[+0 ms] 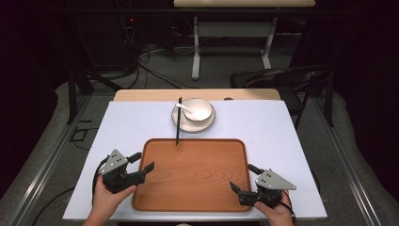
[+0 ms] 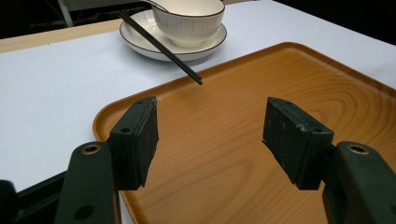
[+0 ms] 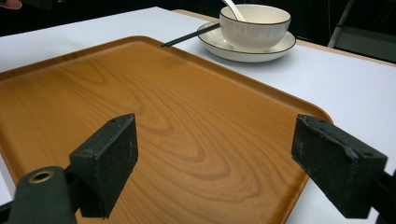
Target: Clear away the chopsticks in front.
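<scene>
The wooden tray is lying near the front of the white table, with both grippers poised at its near corners. To lift it level, each should be closing squarely on the rim. The left gripper and right gripper are gaping wide, gripping nothing.

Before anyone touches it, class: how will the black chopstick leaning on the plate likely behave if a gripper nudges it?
The chopstick looks thin and stiff, so probably light. It rests on the plate rim with its tip over the tray, so a nudge would likely make it slide or roll off.
</scene>
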### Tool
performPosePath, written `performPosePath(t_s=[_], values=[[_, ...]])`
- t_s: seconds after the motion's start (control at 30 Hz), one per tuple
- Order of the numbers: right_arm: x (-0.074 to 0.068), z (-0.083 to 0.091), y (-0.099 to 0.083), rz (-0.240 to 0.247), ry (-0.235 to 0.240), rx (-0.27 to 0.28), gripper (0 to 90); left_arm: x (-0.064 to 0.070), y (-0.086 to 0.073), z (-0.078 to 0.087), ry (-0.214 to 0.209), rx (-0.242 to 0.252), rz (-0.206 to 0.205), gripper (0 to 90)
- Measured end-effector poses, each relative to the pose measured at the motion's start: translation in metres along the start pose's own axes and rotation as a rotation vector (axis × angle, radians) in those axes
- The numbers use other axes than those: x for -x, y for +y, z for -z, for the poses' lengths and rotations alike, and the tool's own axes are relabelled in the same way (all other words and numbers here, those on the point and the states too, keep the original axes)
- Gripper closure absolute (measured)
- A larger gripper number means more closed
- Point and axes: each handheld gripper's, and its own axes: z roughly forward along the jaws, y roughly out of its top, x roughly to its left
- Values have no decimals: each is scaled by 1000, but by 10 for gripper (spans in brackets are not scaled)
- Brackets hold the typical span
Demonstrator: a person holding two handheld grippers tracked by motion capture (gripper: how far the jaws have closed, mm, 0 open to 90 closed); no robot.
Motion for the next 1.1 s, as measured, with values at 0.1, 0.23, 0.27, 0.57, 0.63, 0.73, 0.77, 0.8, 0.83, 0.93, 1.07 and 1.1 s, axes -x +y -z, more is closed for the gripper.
performPosePath(t_s=[0.1,0.23,0.27,0.57,0.63,0.73,0.77,0.8,0.83,0.93,1.07,1.1], values=[[-1,0,0,3,2,-2,142,0,-1,0,2,-4,1,362],[-1,-1,0,5,0,-4,142,0,-1,-1,1,-13,5,362],[-1,-1,0,5,1,-3,142,-1,-1,-1,0,-16,9,362],[-1,-2,0,6,5,-8,142,-2,12,-6,-9,-44,88,332],[-1,-2,0,5,7,-9,142,-3,16,-9,-7,-56,103,331],[0,-2,0,5,7,-10,142,-6,24,-16,-1,-107,137,322],[0,-2,0,4,5,-10,142,-7,26,-18,6,-119,139,324],[1,-2,0,4,6,-10,142,-9,28,-20,18,-128,142,331],[1,-2,0,3,7,-10,142,-10,30,-22,31,-133,139,346],[2,-2,0,-2,4,-9,142,-17,37,-28,33,-138,155,354],[3,-2,-1,-5,1,-6,142,-24,46,-35,52,-151,162,377],[3,-2,-1,-5,1,-6,142,-25,49,-37,58,-152,165,377]])
